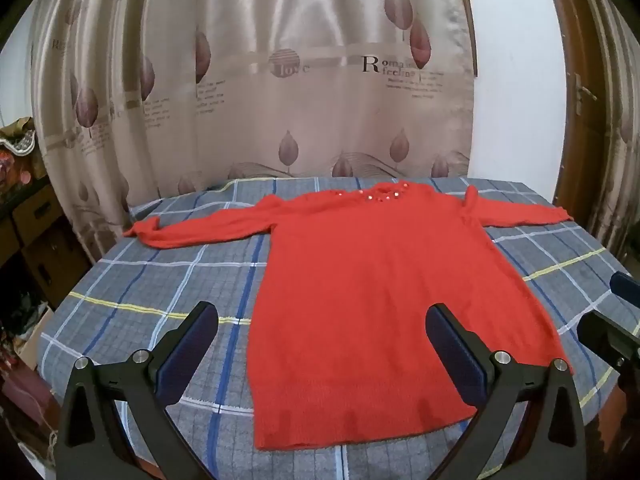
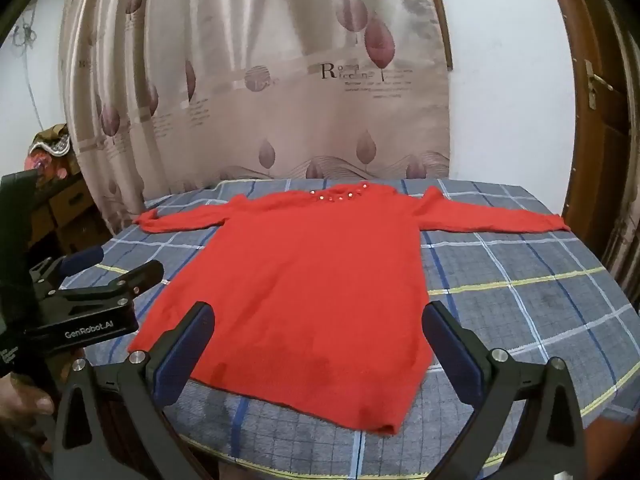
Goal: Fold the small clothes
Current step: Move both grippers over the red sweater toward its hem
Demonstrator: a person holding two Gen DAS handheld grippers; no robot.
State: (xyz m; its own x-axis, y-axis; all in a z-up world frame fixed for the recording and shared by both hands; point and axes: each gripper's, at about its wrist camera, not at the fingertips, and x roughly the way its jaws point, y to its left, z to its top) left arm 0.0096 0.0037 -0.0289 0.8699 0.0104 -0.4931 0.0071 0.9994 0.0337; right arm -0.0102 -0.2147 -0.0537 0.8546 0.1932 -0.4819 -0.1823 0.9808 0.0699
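Observation:
A red knit sweater (image 1: 360, 280) lies flat on the plaid-covered table (image 1: 160, 280), collar with beads at the far side, both sleeves spread out sideways. My left gripper (image 1: 322, 332) is open and empty, held above the sweater's hem on its left half. My right gripper (image 2: 318, 330) is open and empty, held above the hem of the sweater (image 2: 304, 276) on its right half. The left gripper also shows in the right wrist view (image 2: 116, 270), and the right gripper shows at the right edge of the left wrist view (image 1: 616, 308).
A beige curtain (image 1: 280, 80) with leaf prints hangs behind the table. A brown wooden door (image 2: 600, 100) stands at the right. Wooden drawers and clutter (image 1: 32, 220) stand at the left. The table cloth (image 2: 520, 288) is bare on both sides of the sweater.

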